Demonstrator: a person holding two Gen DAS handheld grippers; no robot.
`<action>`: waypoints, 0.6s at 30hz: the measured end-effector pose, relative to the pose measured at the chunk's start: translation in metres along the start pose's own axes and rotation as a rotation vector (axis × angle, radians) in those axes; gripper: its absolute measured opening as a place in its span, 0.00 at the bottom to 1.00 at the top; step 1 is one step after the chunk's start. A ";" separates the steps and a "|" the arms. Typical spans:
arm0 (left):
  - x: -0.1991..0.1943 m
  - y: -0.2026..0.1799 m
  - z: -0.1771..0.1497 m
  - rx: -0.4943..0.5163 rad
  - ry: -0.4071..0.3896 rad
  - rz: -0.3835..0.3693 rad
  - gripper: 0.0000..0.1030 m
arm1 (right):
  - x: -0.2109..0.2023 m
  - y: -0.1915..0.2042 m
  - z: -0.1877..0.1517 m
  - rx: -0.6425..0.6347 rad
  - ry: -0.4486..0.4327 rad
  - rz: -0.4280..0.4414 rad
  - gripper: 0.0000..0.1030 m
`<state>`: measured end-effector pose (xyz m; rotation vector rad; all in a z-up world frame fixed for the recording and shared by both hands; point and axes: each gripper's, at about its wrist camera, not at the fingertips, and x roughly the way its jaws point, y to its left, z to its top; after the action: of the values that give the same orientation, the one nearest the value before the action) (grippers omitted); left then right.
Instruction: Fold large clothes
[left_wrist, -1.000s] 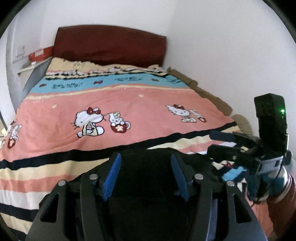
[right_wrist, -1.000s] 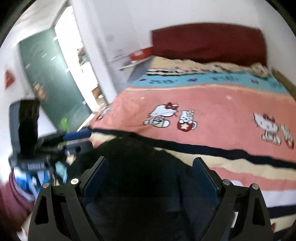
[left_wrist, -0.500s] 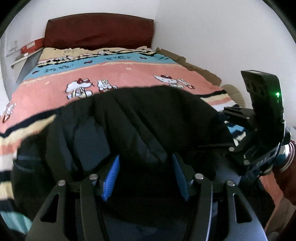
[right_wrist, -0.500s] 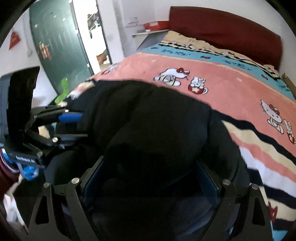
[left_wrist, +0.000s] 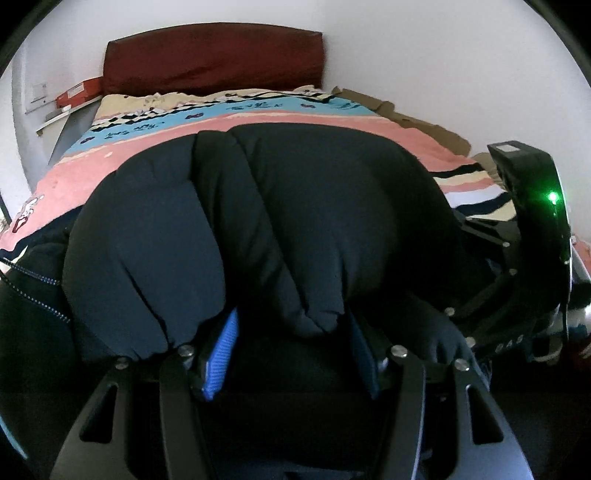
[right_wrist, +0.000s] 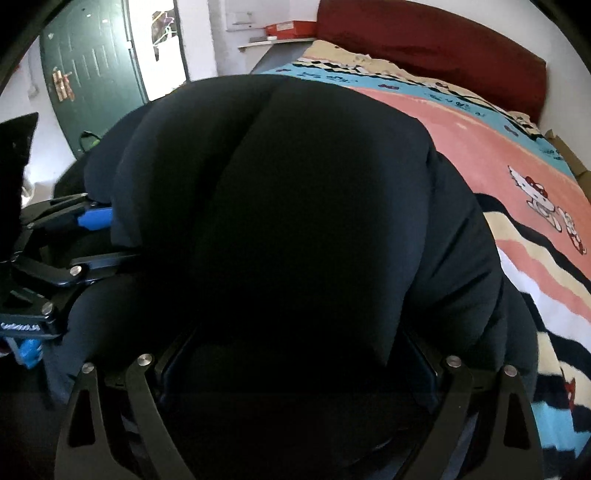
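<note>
A dark navy padded jacket bulges up in front of both cameras and lies over the near end of the bed. My left gripper has its blue pads pressed on a thick fold of the jacket. My right gripper stands wide, and the jacket fills the gap and hides its pads. In the right wrist view the left gripper bites into the jacket's left edge. The right gripper's body shows at the right of the left wrist view, its fingertips buried in the fabric.
The bed carries a pink, blue and striped cartoon cover and a dark red headboard. Cardboard lines the wall on the right. A shelf with a red box hangs at the left. A green door stands beyond the bed's left side.
Both grippers have sunk toward the bed. The jacket, earlier a low dark patch between the fingers, has swung forward and now covers most of the cover's near half.
</note>
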<state>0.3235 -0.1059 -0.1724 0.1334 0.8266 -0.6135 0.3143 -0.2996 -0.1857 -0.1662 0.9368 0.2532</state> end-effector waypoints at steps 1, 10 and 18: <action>0.004 0.001 0.001 -0.004 0.003 0.007 0.53 | 0.006 -0.001 0.003 0.003 0.001 -0.007 0.90; -0.011 0.001 0.011 -0.038 0.080 -0.008 0.53 | -0.005 0.004 0.012 0.011 0.044 -0.032 0.90; -0.066 0.020 0.062 -0.026 -0.050 -0.022 0.53 | -0.073 -0.009 0.035 0.006 -0.085 -0.011 0.89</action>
<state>0.3406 -0.0808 -0.0846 0.0849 0.7881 -0.6243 0.3024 -0.3095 -0.1054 -0.1538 0.8518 0.2448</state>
